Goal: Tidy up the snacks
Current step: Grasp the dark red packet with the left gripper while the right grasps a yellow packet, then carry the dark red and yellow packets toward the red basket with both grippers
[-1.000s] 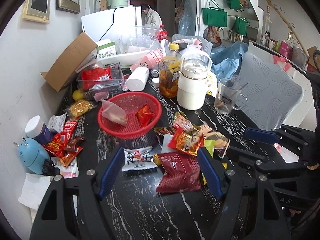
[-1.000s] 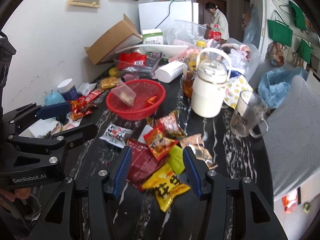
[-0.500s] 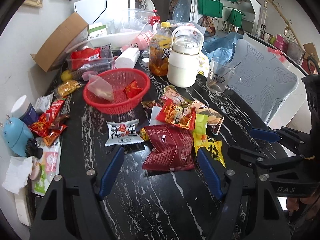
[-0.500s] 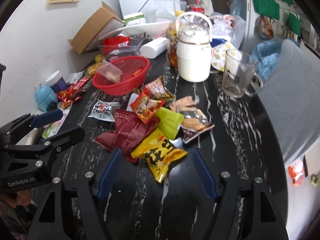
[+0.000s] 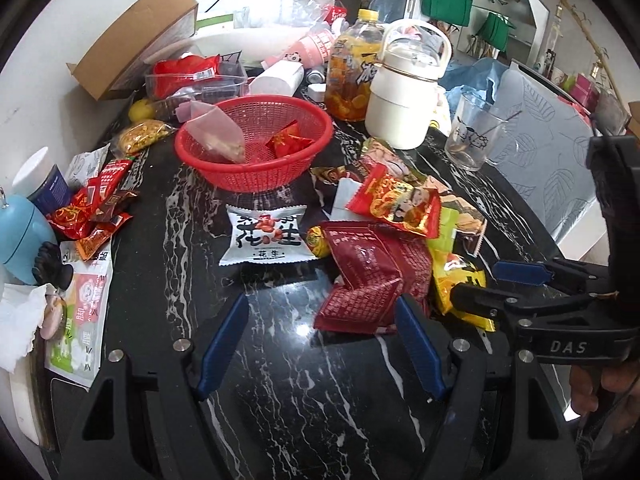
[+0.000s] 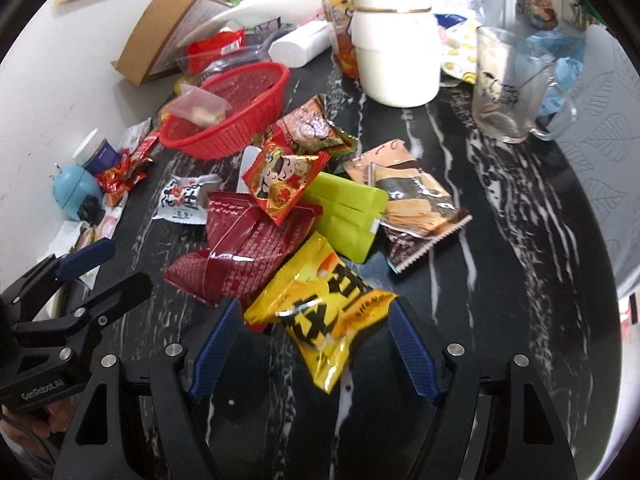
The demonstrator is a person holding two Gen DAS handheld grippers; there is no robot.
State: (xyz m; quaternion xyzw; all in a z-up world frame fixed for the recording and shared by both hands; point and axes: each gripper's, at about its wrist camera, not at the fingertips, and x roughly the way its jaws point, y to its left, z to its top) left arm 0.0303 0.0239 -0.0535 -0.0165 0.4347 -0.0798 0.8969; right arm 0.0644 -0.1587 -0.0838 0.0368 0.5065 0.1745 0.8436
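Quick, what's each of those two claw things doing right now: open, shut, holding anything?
Left gripper: open, holding nothing; dark red packet just ahead.
Right gripper: open, straddling the yellow packet, not pinching it.

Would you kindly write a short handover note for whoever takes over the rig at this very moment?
Left claw: open, empty, nearest the dark red packet.
Right claw: open, straddling the yellow packet, pads not pressing it.
Red basket: holds a clear bag and a small red packet.
Done: those two are in the basket.
Left: the pile on the black table, including the white peanut packet, the green packet, and the red packets near the wall.
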